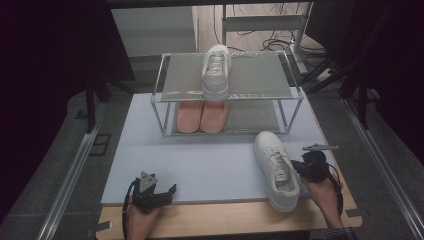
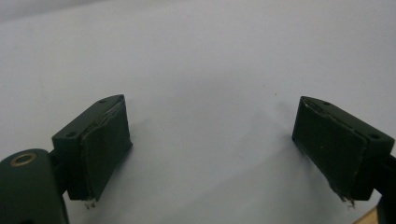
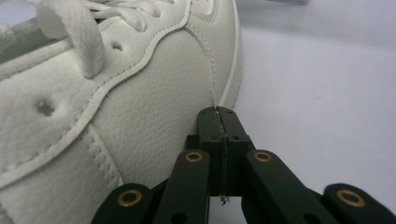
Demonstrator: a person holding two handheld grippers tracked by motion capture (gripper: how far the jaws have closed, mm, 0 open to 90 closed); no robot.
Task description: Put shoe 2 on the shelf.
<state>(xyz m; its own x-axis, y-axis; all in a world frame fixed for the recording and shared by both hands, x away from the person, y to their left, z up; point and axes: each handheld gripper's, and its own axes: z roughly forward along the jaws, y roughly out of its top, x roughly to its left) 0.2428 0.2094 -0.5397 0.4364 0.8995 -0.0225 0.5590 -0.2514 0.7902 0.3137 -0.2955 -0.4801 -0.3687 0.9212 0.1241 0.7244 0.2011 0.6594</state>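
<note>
The right gripper point(image 3: 219, 112) has its two black jaws pressed flat together with nothing between them, and their tips rest against the side of a white leather lace-up sneaker point(image 3: 116, 107), low down by its pale rubber sole. From the high view that sneaker point(image 1: 276, 169) lies on the near right part of a pale blue rectangular mat point(image 1: 200, 160), toe pointing away toward the rack, with the right gripper point(image 1: 300, 166) at its outer side and the person's hand behind it. The left gripper point(image 2: 210, 149) has its jaws spread wide apart over the bare mat, holding nothing; from above the left gripper point(image 1: 167, 191) sits at the near left edge of the mat, well apart from the sneaker. Farther back stands a two-tier metal-framed shoe rack with grey shelves point(image 1: 260, 75). A second white sneaker point(image 1: 216, 72) stands on the top shelf, and a pair of salmon-pink flat shoes point(image 1: 202, 116) sits on the lower shelf beneath it. The mat lies on a light wooden table point(image 1: 225, 222).
</note>
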